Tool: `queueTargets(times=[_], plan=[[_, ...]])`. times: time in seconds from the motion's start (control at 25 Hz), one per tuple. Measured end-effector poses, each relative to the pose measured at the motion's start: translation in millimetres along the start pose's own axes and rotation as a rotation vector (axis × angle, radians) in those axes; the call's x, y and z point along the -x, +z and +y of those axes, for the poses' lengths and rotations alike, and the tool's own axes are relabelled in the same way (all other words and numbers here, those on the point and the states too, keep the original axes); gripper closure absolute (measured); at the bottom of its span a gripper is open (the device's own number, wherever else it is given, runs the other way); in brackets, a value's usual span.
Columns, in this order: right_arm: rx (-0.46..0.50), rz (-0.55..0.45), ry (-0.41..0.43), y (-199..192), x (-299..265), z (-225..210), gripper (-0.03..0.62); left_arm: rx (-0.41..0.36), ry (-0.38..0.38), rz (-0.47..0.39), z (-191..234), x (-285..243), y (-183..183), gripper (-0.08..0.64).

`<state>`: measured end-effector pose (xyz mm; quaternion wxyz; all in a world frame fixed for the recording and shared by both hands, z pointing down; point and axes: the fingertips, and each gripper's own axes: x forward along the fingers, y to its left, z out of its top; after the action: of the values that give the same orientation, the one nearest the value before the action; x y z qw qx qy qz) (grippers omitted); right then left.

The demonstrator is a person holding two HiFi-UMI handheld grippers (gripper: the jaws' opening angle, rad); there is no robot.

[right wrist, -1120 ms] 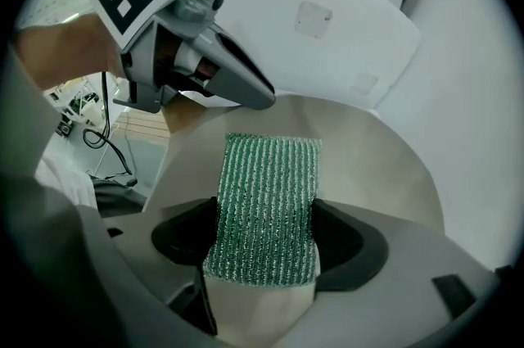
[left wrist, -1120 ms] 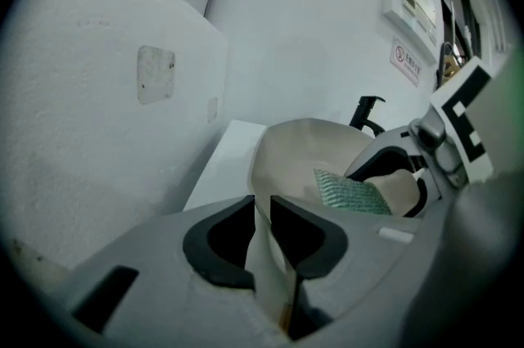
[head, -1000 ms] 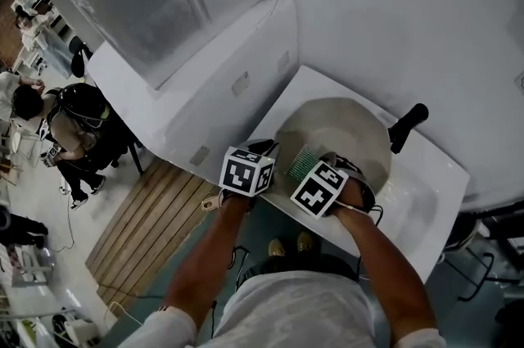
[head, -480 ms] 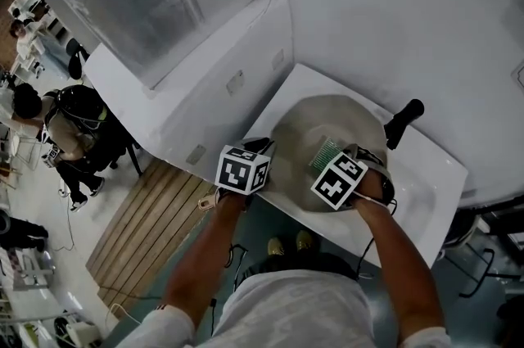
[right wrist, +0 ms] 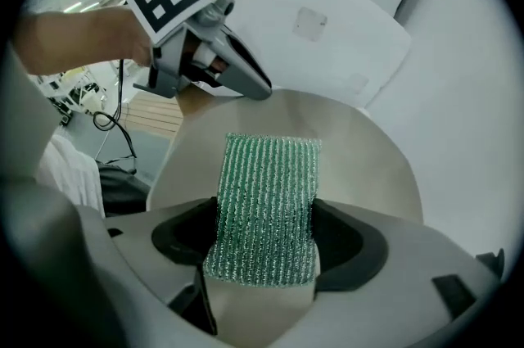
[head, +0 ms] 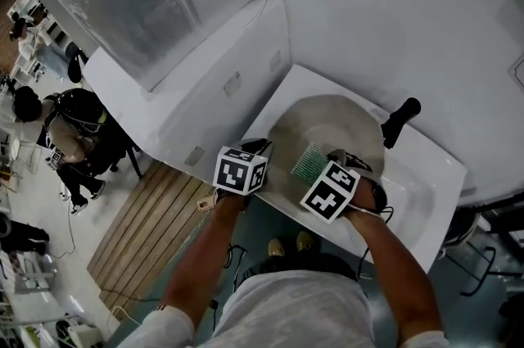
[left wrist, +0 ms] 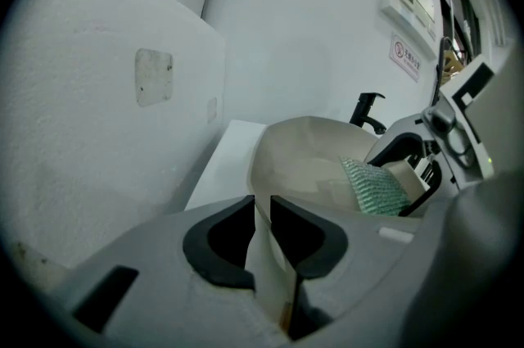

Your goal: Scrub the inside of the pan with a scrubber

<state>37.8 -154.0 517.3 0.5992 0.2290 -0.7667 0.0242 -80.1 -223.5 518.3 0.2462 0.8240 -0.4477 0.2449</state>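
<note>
Pan (head: 336,125), beige and round, lies in a white basin (head: 426,183) set against a white wall; its black handle (head: 399,121) points away from the person toward the basin's far edge. The left gripper (head: 262,148) stands at the pan's near-left rim. In the left gripper view its two dark pads are drawn close together with the thin pan wall (left wrist: 266,256) clamped between them. The right gripper (head: 327,161) reaches over the pan's near edge and grasps a green mesh scrubber (head: 309,162). In the right gripper view the scrubber (right wrist: 266,207) is pinched at its lower end between the jaws, and its free end extends forward, flat over the pan's inner surface (right wrist: 360,158); whether it touches that surface cannot be told. The same view shows the left gripper (right wrist: 246,80) across the pan, at the opposite rim. A slatted wooden panel (head: 147,223) lies on the floor below the basin, at the left of the head view.
</note>
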Motion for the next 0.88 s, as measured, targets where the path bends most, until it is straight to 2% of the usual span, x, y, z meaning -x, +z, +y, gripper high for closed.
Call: queueTargets(times=[0.12,0.28,0.6,0.88], plan=[[0.010,-0.005,0.028,7,-7,15,0.241,0.001,-0.001,0.001,-1,-1,0,0.489],[0.041,0.044,0.041,-2,-20,26,0.241,0.002,0.001,0.001,-1,0,0,0.489],[0.057,0.138,-0.051,-42,-15,-5,0.241,-0.006,0.006,-0.001,-1,0,0,0.489],[0.040,0.151,-0.103,-54,-5,-24,0.241,-0.013,0.018,0.000,-2,0,1,0.488]])
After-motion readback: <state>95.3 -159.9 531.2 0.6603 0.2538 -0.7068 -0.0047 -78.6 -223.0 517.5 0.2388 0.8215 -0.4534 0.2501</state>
